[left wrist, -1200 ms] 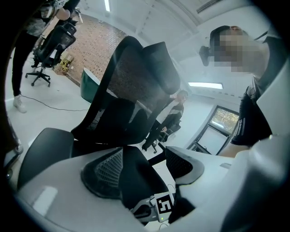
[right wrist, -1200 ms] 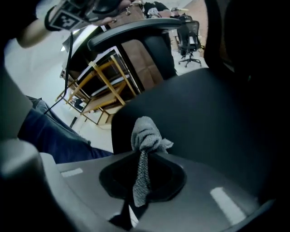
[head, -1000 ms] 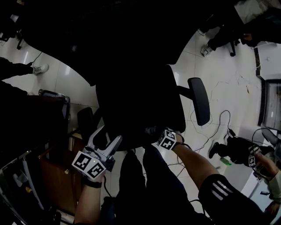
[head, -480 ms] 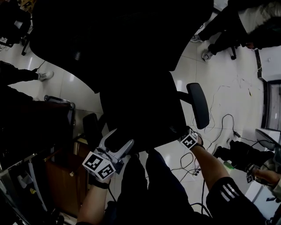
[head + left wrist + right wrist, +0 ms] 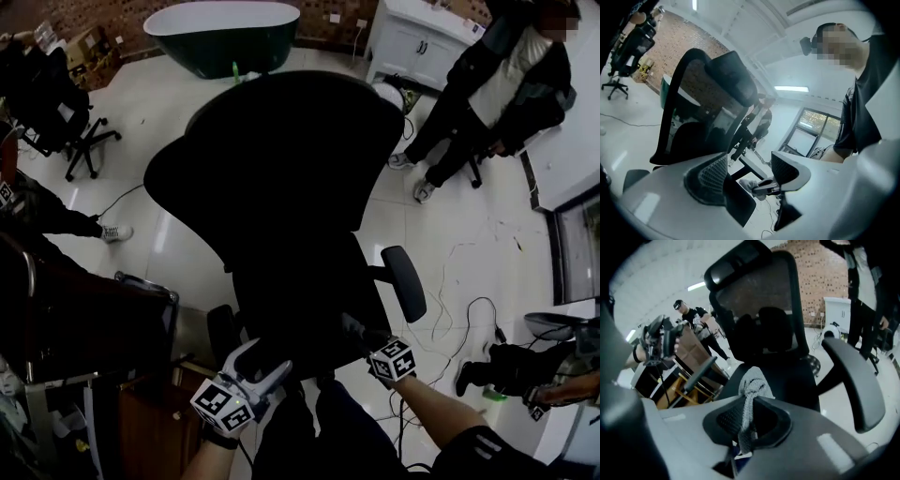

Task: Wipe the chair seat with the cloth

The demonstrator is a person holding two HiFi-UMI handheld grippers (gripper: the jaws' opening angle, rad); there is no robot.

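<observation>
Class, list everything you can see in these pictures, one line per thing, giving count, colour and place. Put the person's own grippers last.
office chair: one, black, centre of the floor
cloth: one, grey, pinched at the seat's front edge
bathtub: one, dark outside and white inside, far end of the room
cabinet: one, white, right of the bathtub
second office chair: one, black, far left
wooden furniture: one, brown, near left
standing person: one, dark jacket, far right
left gripper: one, pale grey, jaws apart with nothing between them, at the seat's left front
right gripper: one, pale grey, closed on the cloth
</observation>
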